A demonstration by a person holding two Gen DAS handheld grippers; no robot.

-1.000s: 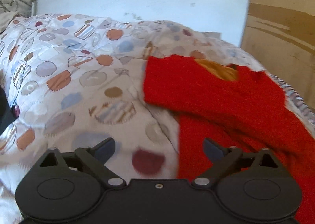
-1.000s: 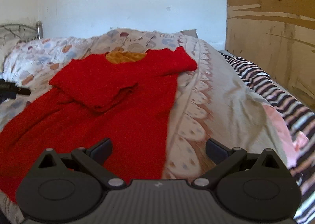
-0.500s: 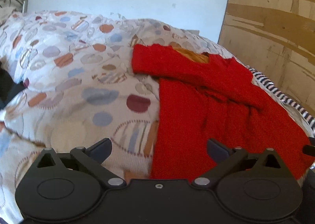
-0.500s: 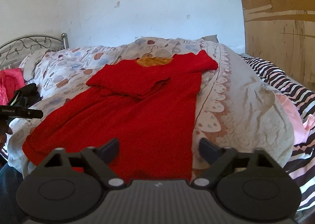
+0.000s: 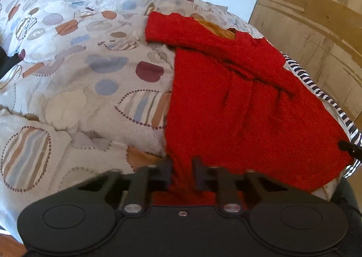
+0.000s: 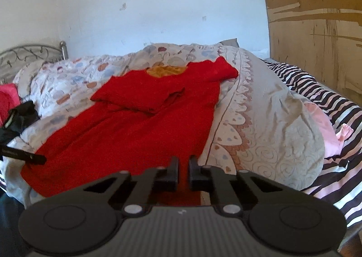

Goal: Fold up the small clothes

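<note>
You have one red garment (image 6: 140, 126) spread on the patterned bedspread (image 5: 86, 89), one sleeve folded across its chest, and both your left gripper (image 5: 182, 174) and right gripper (image 6: 182, 172) are clamped on its near hem.

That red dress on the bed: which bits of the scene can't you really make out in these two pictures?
- Hem of the red dress: in both wrist views, each gripper's body hides it.
- Whether the left gripper or right gripper actually pinches cloth: a slit remains between the fingers, contact unclear.
- Dark bundle: right wrist view, cut off by the left edge.
- Orange lining: too small to identify.
</note>
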